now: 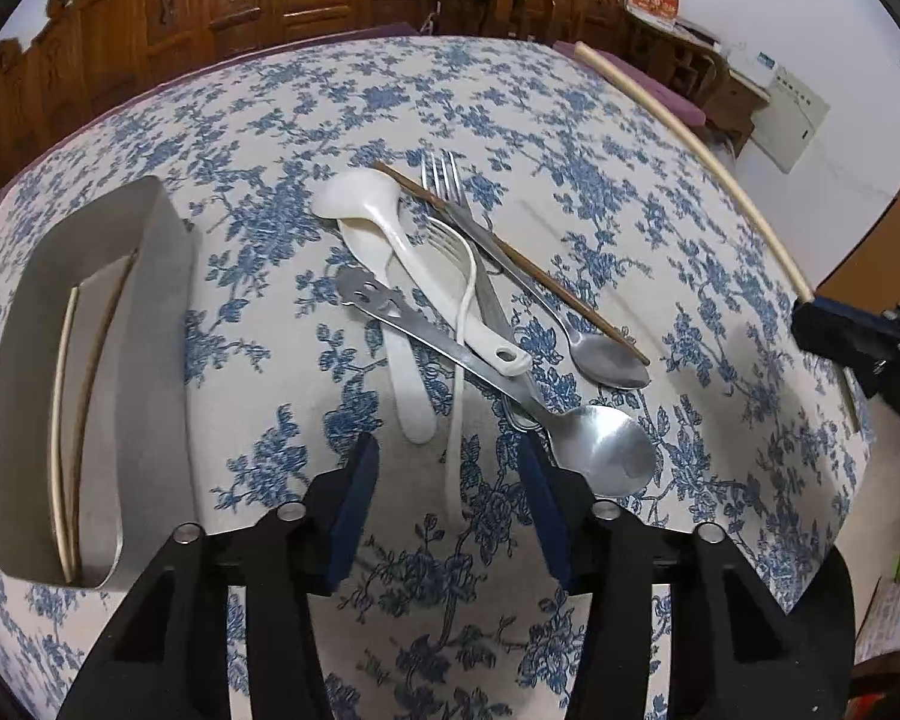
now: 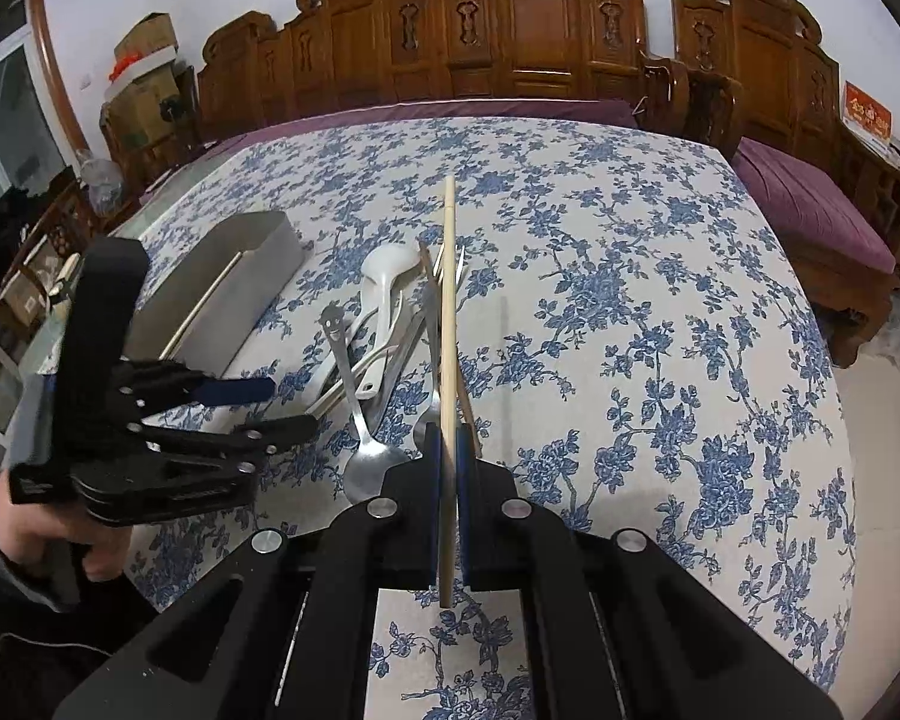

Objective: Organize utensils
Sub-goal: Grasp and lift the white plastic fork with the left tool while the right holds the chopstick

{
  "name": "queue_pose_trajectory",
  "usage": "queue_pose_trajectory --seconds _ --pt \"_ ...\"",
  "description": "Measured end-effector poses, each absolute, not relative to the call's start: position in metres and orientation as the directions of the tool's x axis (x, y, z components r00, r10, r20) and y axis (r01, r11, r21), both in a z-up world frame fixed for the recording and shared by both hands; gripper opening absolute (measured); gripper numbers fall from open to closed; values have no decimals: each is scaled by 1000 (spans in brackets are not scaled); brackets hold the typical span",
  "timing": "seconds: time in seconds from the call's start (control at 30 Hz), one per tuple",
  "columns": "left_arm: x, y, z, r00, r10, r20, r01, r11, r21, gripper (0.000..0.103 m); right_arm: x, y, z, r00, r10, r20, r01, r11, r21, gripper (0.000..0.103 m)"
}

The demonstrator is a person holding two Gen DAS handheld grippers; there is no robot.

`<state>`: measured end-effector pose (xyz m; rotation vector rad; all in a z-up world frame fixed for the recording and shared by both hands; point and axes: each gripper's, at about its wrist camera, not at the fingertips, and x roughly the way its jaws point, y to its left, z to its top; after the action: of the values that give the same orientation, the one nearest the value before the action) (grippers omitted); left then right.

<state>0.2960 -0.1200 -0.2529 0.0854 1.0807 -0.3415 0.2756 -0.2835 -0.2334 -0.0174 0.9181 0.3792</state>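
A pile of utensils lies mid-table: a white ladle (image 1: 384, 222), a white plastic fork (image 1: 459, 276), a metal fork (image 1: 450, 186), two metal spoons (image 1: 600, 456), a brown chopstick (image 1: 510, 258). My left gripper (image 1: 450, 462) is open, its fingers either side of the white fork's handle end. A grey metal box (image 1: 90, 360) at the left holds two chopsticks. My right gripper (image 2: 447, 444) is shut on a pale chopstick (image 2: 448, 312) and holds it above the pile; that chopstick also shows in the left wrist view (image 1: 690, 144).
The table wears a blue-flowered cloth (image 2: 660, 330). Carved wooden furniture (image 2: 510, 42) stands behind it, and a purple-cushioned bench (image 2: 810, 210) is at the right. The left gripper and hand (image 2: 150, 408) show at the left of the right wrist view.
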Motion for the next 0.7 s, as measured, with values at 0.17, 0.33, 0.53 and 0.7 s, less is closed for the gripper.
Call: queue_pose_trajectory --seconds 0.17,0.33,0.53,0.7 --pt "303 -129 -261 410 -202 -890 325 944 -64 27 277 -288 -233 546 318 -775 -321 934 157 6" --pt "313 -132 -266 411 -170 -896 318 948 -34 21 277 -289 -233 547 323 -772 -318 934 166 6" --pt "314 -136 -267 418 -144 -897 331 944 2 15 277 -289 -235 540 324 -777 -316 933 170 6" --pt "307 -140 -268 413 -126 -902 351 936 30 11 277 -287 -236 536 323 -780 -318 933 168 6"
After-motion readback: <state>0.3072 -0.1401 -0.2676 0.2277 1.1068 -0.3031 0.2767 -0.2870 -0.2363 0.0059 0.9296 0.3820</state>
